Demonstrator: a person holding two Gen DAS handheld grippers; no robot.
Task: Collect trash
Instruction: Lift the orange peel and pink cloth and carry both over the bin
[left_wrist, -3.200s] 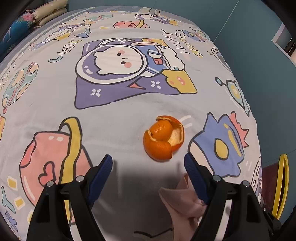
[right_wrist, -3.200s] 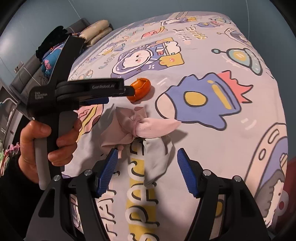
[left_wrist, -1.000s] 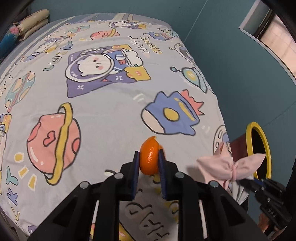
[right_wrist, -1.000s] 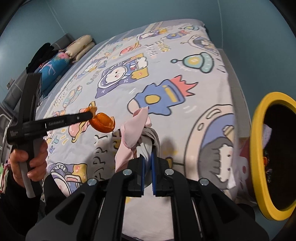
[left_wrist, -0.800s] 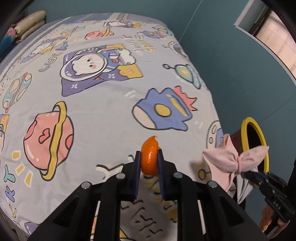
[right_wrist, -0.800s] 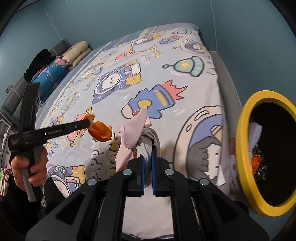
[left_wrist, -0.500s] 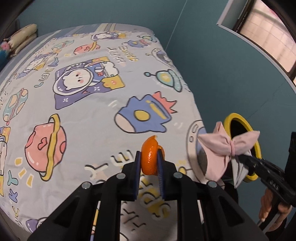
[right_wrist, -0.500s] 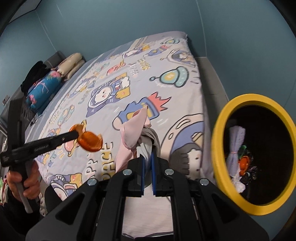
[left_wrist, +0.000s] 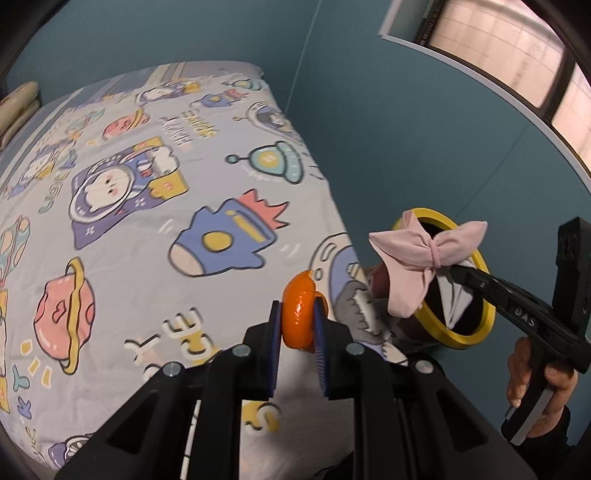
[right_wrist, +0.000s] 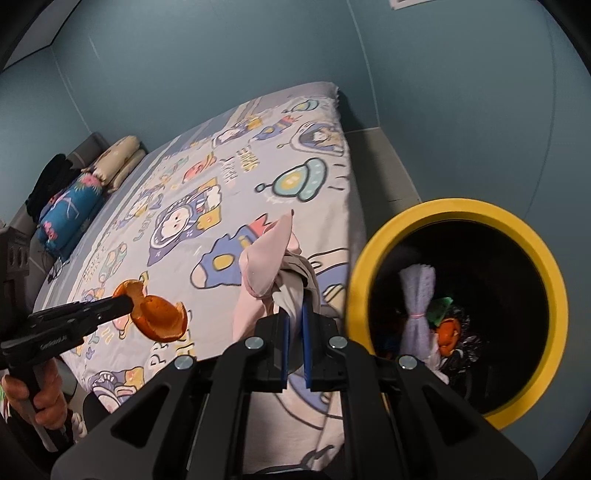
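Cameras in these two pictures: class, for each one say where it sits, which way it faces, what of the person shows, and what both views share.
Left wrist: on the left gripper, looking down along its fingers over the cartoon-print bedsheet; it grips orange peel; the person's right hand shows.
Right wrist: on the right gripper, clamping a knotted pink cloth bundle, facing the yellow-rimmed bin; the left hand shows.
Shared: bedsheet, peel, bundle, bin.
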